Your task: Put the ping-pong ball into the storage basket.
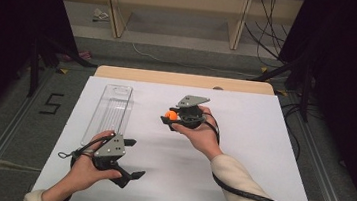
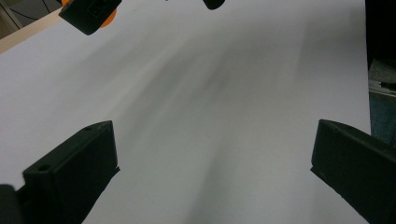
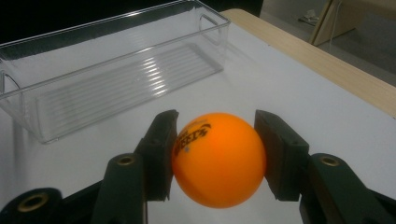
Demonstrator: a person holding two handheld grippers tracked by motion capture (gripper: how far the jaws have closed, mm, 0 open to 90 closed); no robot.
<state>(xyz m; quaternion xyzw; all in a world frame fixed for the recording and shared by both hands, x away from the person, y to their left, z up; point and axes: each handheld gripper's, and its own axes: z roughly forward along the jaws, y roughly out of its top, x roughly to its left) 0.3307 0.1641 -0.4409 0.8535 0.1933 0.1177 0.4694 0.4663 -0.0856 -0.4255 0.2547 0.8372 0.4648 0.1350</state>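
Gripping orange ball [image 3: 218, 159], right tongs [image 3: 215, 156]; left tongs [image 1: 131, 158] wide; clear bin [image 3: 84, 100] empty.

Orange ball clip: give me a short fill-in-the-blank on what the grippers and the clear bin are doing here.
1. The right gripper is shut on an orange ____.
2. The left gripper has its jaws ____ with nothing between them.
3. The clear plastic bin on the white table holds ____.
4. In the high view, the bin lies to the ____ of the held ball.

Missing words: ball; open; nothing; left
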